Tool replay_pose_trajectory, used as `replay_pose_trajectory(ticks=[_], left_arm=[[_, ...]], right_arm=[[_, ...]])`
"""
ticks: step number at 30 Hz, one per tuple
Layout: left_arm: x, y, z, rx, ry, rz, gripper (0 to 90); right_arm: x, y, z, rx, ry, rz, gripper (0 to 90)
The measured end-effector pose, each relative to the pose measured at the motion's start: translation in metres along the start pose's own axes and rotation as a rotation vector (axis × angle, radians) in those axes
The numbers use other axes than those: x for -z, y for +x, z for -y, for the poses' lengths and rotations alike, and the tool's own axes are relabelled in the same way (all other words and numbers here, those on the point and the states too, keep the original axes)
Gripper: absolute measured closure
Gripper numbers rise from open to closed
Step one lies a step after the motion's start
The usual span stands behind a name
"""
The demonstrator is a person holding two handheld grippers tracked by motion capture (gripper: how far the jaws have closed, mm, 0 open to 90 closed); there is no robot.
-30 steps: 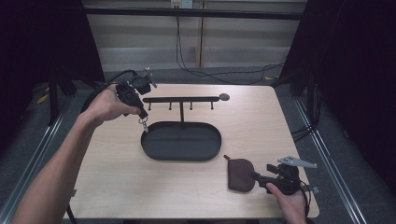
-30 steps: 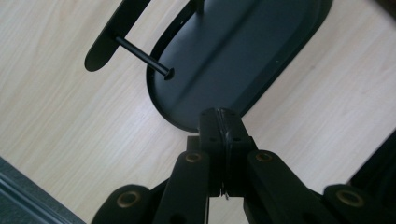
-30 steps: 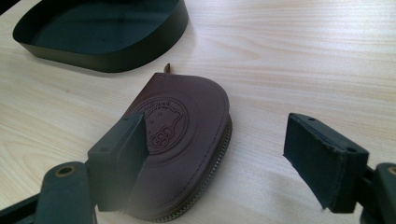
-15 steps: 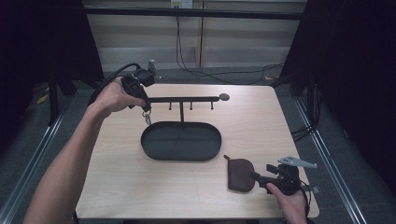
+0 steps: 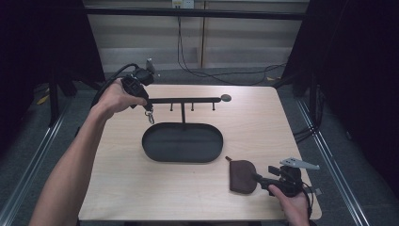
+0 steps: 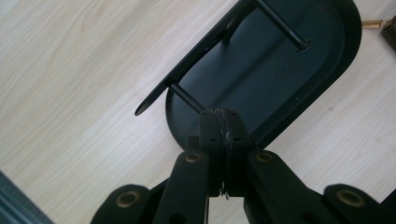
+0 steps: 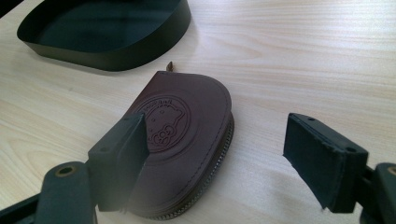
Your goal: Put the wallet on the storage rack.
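A black hook rack stands mid-table: an oval tray base (image 5: 183, 160) with a post and a horizontal bar (image 5: 188, 100) carrying short pegs. My left gripper (image 5: 147, 106) is at the bar's left end, shut on a small metal clasp (image 5: 150, 117) that dangles below its tips. In the left gripper view the closed jaws (image 6: 220, 119) sit just above the bar's end (image 6: 154, 100) and the tray (image 6: 327, 79). A brown leather coin pouch (image 5: 242, 175) lies flat at the front right. My right gripper (image 5: 261, 180) stands open beside it; its left pad (image 7: 123, 149) overlaps the pouch (image 7: 187, 126).
The pouch has a zip edge and an embossed round stamp. A round knob (image 5: 226, 98) ends the bar on the right. The tray's wall (image 7: 116, 58) is just beyond the pouch. Cables run along the floor behind the table.
My left hand has carried the clasp from over the tray's left rim slightly right and farther back, up to the bar's left end. The right gripper and the pouch have stayed put.
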State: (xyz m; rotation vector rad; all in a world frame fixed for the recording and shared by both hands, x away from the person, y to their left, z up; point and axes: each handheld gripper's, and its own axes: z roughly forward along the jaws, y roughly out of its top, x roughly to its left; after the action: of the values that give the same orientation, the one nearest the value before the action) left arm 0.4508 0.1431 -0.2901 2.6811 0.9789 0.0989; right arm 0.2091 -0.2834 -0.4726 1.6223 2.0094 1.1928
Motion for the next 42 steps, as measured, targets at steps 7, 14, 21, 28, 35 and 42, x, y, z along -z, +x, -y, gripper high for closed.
replay_pose_trajectory(ticks=[7,14,21,28,35,42], left_arm=[[0.001,0.0,0.005,0.019,-0.013,-0.026,83.0],[0.001,0.005,0.017,0.077,-0.084,-0.024,63.6],[0.004,0.007,0.033,0.111,-0.154,-0.002,48.1],[0.003,0.003,0.047,0.114,-0.213,0.002,42.1],[-0.001,-0.003,0.064,0.116,-0.255,-0.005,32.7],[-0.011,-0.006,0.088,0.121,-0.311,-0.023,26.7]], right_arm=[[0.0,0.0,0.0,0.001,0.002,-0.002,22.2],[-0.001,0.0,0.0,-0.003,0.006,-0.001,22.2],[-0.002,-0.001,-0.001,0.0,0.013,-0.002,21.9],[-0.003,-0.001,-0.001,-0.002,0.014,-0.003,21.6],[-0.002,0.0,-0.001,-0.001,0.014,-0.004,21.5],[-0.002,0.002,-0.001,0.01,0.014,-0.004,21.4]])
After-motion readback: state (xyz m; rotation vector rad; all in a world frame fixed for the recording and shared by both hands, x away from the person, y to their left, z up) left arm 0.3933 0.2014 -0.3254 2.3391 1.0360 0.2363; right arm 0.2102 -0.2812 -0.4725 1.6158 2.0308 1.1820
